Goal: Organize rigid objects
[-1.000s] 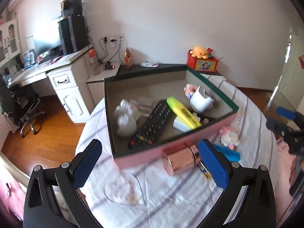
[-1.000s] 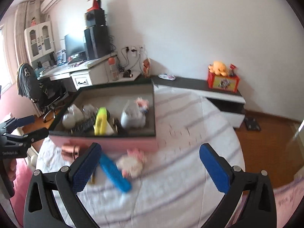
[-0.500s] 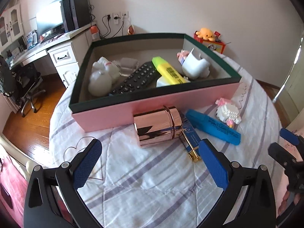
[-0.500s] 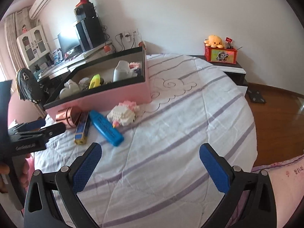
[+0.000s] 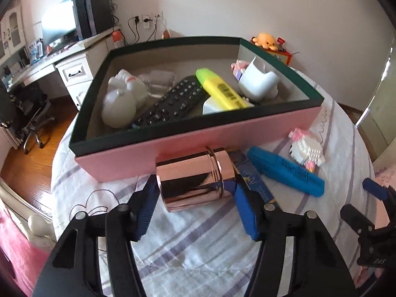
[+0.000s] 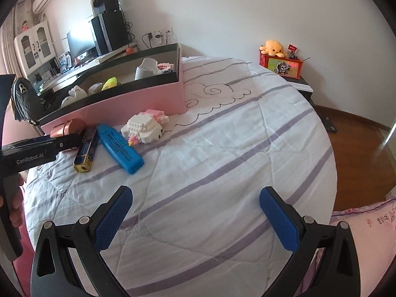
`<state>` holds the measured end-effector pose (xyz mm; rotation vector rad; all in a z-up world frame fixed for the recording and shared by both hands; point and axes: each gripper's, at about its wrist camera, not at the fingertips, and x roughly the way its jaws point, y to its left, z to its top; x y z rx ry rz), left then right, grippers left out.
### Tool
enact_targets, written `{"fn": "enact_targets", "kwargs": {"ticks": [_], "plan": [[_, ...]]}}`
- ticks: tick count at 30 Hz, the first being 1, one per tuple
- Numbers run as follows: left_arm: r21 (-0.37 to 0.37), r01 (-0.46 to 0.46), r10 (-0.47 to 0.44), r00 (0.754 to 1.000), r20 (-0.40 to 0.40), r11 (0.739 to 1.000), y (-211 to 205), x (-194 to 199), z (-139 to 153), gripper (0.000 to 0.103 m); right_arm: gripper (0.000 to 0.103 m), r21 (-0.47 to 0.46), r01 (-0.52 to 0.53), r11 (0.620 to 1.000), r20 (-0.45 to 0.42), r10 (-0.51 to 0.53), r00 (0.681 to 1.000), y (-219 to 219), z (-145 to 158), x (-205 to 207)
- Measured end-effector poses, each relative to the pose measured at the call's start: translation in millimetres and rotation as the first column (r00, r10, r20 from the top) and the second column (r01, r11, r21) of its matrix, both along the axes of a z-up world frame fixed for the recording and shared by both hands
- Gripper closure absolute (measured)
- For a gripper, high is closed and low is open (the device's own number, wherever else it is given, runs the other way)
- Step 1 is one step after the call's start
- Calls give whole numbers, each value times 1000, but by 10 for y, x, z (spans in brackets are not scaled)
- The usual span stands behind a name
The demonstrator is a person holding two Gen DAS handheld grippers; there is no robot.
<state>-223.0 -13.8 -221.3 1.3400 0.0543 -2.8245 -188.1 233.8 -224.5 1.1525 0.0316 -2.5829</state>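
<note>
A shiny copper cylinder tin (image 5: pixel 195 177) lies on its side against the front wall of the pink box (image 5: pixel 222 136). My left gripper (image 5: pixel 195 193) has a blue pad on each side of the tin; the pads look in contact with it. A dark blue and gold box (image 5: pixel 252 178), a blue marker (image 5: pixel 284 170) and a white-pink block toy (image 5: pixel 307 151) lie to the right of the tin. The pink box holds a remote, a yellow highlighter and white items. My right gripper (image 6: pixel 195 212) is open and empty over the bedspread, apart from the objects (image 6: pixel 118 146).
The striped white bedspread (image 6: pixel 235 148) covers a round bed. A desk with a monitor (image 5: pixel 59 24) and an office chair (image 5: pixel 27 116) stand at the left. A red box with an orange plush (image 6: pixel 279 61) sits on a low cabinet by the wall.
My left gripper has moved forward and down to the copper tin and its fingers have narrowed around it. My right gripper has stayed open over the bedspread.
</note>
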Motion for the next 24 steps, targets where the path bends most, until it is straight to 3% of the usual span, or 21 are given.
{"fn": "enact_targets", "kwargs": {"ticks": [18, 21, 24], "plan": [[-15, 72, -72, 997, 17, 997, -334, 514, -92, 48, 0, 3, -84, 996, -43, 84, 996, -563, 126, 93], [-7, 76, -76, 997, 13, 997, -359, 514, -96, 47, 0, 38, -55, 998, -53, 57, 997, -640, 127, 12], [-2, 74, -74, 997, 12, 997, -366, 499, -104, 42, 0, -18, -19, 1000, -28, 18, 999, -576, 124, -118]]}}
